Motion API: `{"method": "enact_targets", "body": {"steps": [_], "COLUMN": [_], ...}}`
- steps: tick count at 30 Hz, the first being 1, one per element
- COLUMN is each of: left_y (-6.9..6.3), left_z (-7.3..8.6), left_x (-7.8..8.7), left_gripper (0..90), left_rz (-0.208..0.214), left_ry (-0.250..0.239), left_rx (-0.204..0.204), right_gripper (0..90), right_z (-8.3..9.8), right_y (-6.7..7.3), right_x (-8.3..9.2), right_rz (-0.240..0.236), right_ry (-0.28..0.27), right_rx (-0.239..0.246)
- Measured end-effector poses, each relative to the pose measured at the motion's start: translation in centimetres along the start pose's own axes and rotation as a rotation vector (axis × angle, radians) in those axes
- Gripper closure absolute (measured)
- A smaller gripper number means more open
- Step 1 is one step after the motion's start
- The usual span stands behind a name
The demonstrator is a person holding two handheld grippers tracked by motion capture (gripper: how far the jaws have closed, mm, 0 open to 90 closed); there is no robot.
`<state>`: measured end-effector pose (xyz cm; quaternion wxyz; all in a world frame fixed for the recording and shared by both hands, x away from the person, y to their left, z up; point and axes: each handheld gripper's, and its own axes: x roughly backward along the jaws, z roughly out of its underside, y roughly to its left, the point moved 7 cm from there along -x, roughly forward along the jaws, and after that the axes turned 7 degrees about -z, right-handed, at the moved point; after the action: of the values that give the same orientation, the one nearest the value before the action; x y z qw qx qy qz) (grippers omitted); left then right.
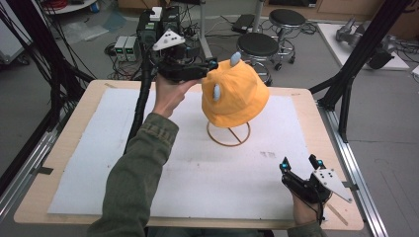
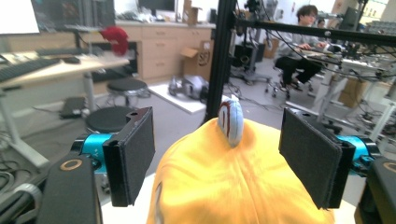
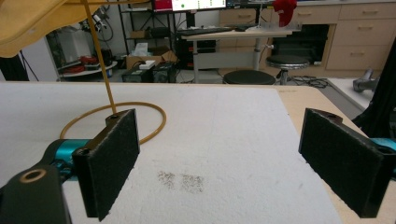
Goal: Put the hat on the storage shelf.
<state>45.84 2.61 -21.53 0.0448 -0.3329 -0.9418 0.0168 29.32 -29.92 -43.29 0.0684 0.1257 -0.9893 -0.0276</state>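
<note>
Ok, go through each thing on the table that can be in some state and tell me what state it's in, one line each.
Yellow hat: sitting on the stand, not gripped.
Wire stand: upright on the white mat, ring base flat.
Left gripper: open, jaws either side of the hat's crown, not pressing.
Right gripper: open, nothing between its jaws, low over the mat.

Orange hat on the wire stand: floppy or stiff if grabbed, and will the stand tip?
The hat looks like soft cloth that sags at the brim, so it is probably floppy and light. The stand is thin wire on a ring base with the hat high up, so a sideways push would likely tip or slide it. Lifting straight up seems safer.
</note>
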Motion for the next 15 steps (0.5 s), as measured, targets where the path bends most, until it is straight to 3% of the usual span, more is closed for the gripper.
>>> {"method": "enact_targets", "body": {"steps": [5, 6, 9, 10, 15], "left_y": [0.9, 1.4, 1.8, 2.3, 3.1], "left_z": [0.3, 0.5, 0.8, 1.4, 2.4], "left_x": [4.2, 5.9, 7.2, 8.6, 10.7], "left_gripper": [25.5, 25.3, 24.6, 24.5, 22.8], "left_rz": [-0.044, -0.063, -0.073, -0.091, -0.122], "left_ry": [-0.057, -0.078, -0.091, -0.104, -0.124], "left_rx": [-0.013, -0.013, -0.009, -0.016, -0.020], "right_gripper": [11.4, 11.5, 11.4, 11.4, 11.4], "right_z": [0.0, 0.0, 0.0, 0.0, 0.1], "right_y": [0.0, 0.0, 0.0, 0.1, 0.3], "right_x": [0.0, 0.0, -0.1, -0.1, -0.4], "right_rz": [0.003, 0.003, 0.003, 0.003, -0.002], "right_ry": [0.002, 0.002, 0.001, 0.000, 0.001], "right_rx": [-0.003, 0.000, 0.002, 0.002, 0.005]}}
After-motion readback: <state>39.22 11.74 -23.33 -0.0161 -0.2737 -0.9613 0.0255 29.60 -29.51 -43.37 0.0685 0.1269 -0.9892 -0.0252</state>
